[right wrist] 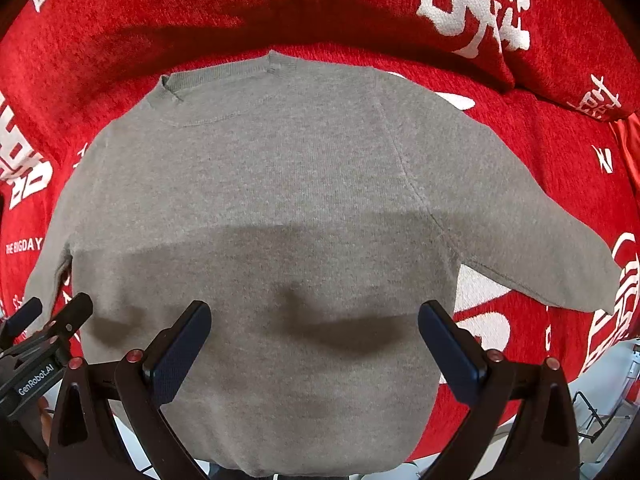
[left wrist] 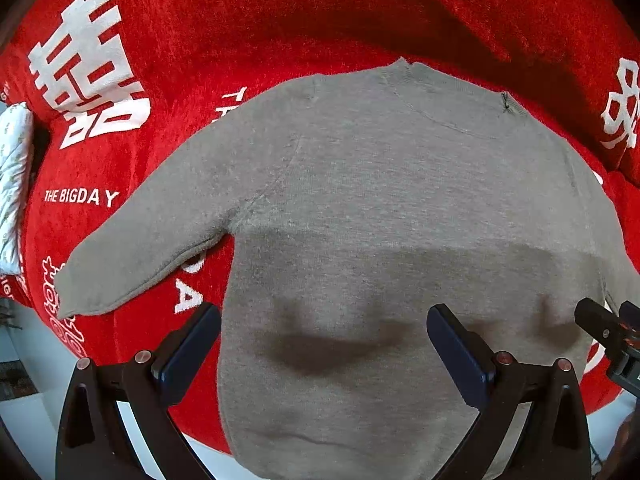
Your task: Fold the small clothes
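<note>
A small grey long-sleeved sweater (left wrist: 380,200) lies flat on a red blanket, neck away from me, and also fills the right wrist view (right wrist: 260,200). Its left sleeve (left wrist: 140,240) and right sleeve (right wrist: 540,232) spread out to the sides. My left gripper (left wrist: 324,320) is open and empty, hovering over the lower left part of the sweater's body. My right gripper (right wrist: 314,316) is open and empty over the lower right part. Each gripper shows at the edge of the other's view: the right one (left wrist: 608,332), the left one (right wrist: 48,320).
The red blanket (left wrist: 280,20) with white characters and lettering covers the surface and rises in a fold behind the sweater. A white patterned cloth (left wrist: 12,180) lies at the far left edge. White floor (right wrist: 608,384) shows below the blanket's near edge.
</note>
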Motion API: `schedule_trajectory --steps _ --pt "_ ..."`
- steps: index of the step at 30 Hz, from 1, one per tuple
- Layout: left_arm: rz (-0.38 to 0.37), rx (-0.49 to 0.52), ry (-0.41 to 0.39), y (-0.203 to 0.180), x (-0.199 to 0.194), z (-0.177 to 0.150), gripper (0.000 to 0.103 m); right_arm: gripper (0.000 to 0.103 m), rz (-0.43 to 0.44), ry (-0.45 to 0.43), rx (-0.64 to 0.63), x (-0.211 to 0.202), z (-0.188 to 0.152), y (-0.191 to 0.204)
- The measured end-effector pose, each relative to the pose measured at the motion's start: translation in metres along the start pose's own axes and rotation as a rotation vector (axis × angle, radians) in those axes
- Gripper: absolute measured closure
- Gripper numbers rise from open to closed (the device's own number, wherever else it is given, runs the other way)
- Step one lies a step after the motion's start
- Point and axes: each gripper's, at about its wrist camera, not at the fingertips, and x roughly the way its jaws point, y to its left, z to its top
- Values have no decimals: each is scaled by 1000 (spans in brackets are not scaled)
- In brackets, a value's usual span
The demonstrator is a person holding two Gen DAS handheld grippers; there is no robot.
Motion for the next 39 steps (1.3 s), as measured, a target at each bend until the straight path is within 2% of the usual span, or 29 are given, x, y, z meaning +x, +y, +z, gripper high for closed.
schedule_trajectory --steps 39 --pt "6 -4 15 1 2 -1 0 0 -7 1 -9 -3 -1 5"
